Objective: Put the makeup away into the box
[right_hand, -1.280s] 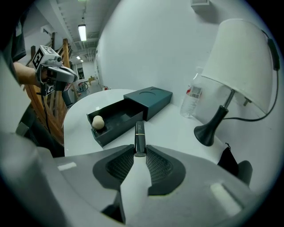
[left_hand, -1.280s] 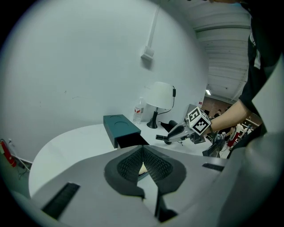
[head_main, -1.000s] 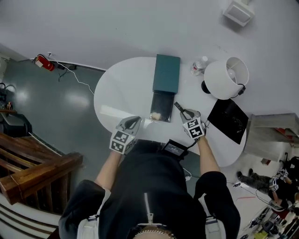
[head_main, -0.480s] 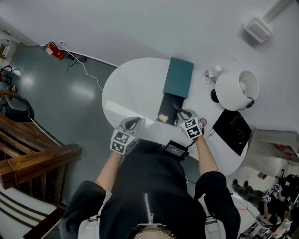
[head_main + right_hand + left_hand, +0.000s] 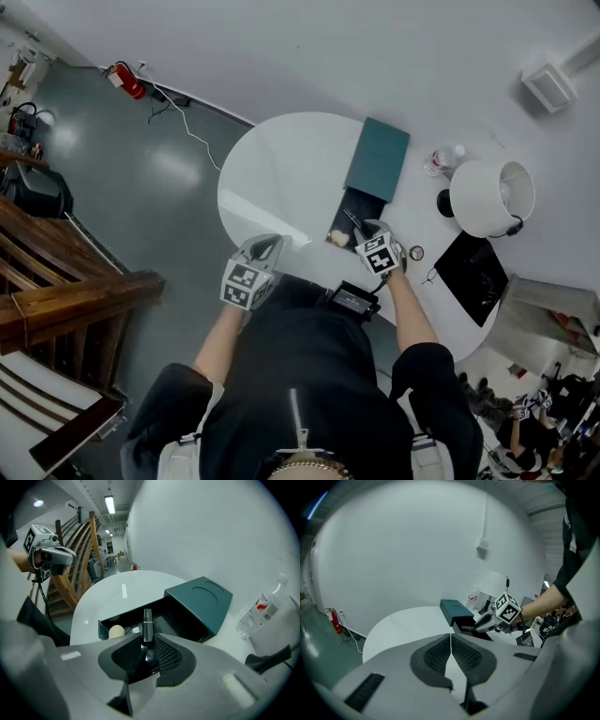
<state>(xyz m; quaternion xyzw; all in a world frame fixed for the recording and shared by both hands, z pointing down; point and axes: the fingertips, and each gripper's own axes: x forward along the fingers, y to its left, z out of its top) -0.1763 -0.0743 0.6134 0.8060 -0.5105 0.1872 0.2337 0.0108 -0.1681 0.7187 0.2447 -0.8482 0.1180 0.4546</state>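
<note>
A teal box (image 5: 379, 157) lies on the white oval table (image 5: 281, 178), its dark drawer (image 5: 354, 208) pulled out toward me. In the drawer lies a beige sponge (image 5: 338, 238), also seen as the beige sponge (image 5: 116, 631) in the right gripper view. My right gripper (image 5: 360, 228) is shut on a black lipstick tube (image 5: 147, 625), which hangs over the drawer's near end (image 5: 136, 616). My left gripper (image 5: 271, 243) sits at the table's near edge, left of the box. Its pads (image 5: 440, 656) meet with nothing between them.
A white lamp (image 5: 491, 196), a water bottle (image 5: 442, 160), a black flat pad (image 5: 475, 266) and a small ring (image 5: 415, 252) stand right of the box. Wooden stairs (image 5: 56, 281) and a red extinguisher (image 5: 128, 81) are on the floor at the left.
My right gripper has carried the black tube leftward, from beside the drawer to over its near end. The left gripper stays at the table's near edge.
</note>
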